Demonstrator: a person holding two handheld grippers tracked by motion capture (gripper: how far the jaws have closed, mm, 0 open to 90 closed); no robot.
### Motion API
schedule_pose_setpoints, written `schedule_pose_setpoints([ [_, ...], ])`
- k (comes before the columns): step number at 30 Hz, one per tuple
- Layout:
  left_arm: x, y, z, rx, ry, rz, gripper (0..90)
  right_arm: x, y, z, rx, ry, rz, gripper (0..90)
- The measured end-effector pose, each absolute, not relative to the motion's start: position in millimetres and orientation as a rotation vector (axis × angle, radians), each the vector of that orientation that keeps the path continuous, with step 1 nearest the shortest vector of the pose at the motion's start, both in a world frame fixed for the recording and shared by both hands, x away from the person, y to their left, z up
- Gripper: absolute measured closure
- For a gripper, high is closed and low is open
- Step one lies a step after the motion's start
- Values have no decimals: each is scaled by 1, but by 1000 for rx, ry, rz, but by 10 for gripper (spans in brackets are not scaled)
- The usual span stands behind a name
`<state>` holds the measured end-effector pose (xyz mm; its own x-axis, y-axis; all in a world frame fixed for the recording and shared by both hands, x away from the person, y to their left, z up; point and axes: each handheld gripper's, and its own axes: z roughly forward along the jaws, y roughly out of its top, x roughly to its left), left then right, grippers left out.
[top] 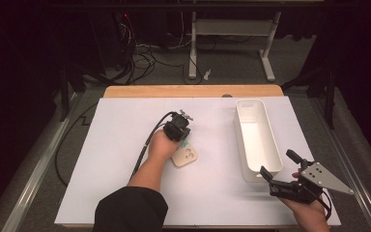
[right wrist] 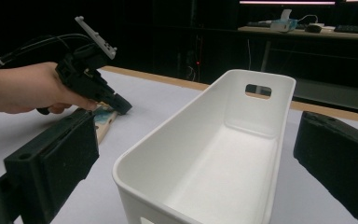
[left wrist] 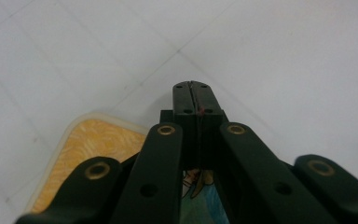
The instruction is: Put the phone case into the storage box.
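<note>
Card-like pad (top: 184,156), a small tan rounded square with a printed picture on it, lies flat on the tabletop (top: 125,145) well to the left of the white bin (top: 254,140), and it is what my left hand-held gripper (top: 183,140) is working at. That gripper's jaws are pressed together; in the left gripper view they meet in a single seam, with nothing visible between the tips. They point down toward the sheet at the pad's far edge, seen from my side, so the pad sits just under and behind the tips, toward my wrist. In that view its orange patterned corner (left wrist: 88,144) shows to the left of the jaws and a bit of the print below them. Whether the tips touch it I cannot tell.

The pad has no real long axis, being nearly square, so the approach angle matters little; what matters, I judge, is that the jaws must part and drop back over an edge.

My right hand-held gripper (top: 276,170) hovers at the bin's near end, jaws spread wide, holding nothing. It is far from the pad, so the left hand is the nearer one.
</note>
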<state>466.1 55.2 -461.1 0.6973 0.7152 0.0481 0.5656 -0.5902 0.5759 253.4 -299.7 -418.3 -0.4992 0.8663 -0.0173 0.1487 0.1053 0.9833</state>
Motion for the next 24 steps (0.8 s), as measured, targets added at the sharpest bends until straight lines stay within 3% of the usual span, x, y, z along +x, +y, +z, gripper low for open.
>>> schedule_pose_setpoints([
  [24,435,144,-459,2382,1095,461,900,252,-293,-419,988,1767,1436,1],
])
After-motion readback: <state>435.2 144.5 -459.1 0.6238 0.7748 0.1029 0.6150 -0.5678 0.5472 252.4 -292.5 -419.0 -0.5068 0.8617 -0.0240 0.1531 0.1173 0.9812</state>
